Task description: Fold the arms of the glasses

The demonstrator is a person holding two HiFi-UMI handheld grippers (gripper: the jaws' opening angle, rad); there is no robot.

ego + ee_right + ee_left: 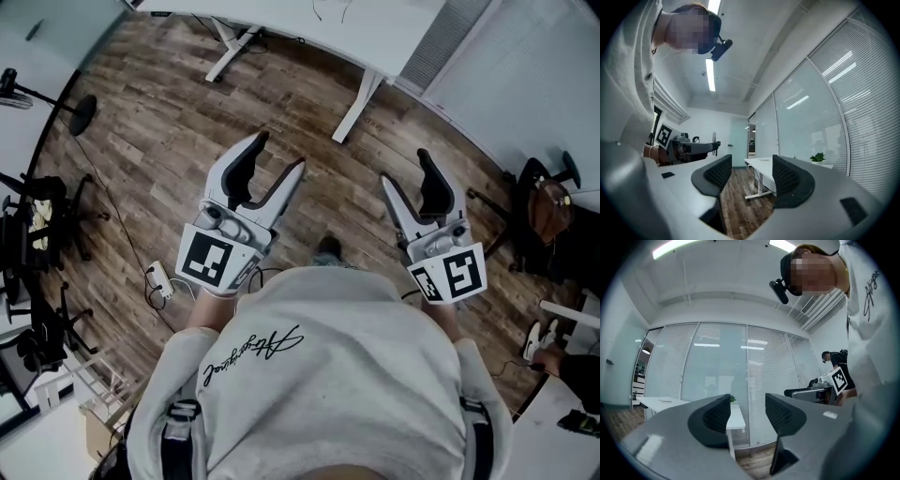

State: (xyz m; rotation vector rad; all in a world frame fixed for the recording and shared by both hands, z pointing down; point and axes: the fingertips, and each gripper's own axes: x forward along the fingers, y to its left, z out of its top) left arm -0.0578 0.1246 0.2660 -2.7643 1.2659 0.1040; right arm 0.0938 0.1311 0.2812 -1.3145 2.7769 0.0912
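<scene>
We stand on a wood floor (159, 131), with a white table (309, 23) ahead and well apart from us. We hold the left gripper (278, 155) and right gripper (405, 167) up before our chest, each with its jaws apart and nothing between them. The glasses show in no view, so folding is not begun. We judge we should first find them, perhaps on the table, then steady the frame lightly with one gripper and swing each arm inward with the other.
</scene>
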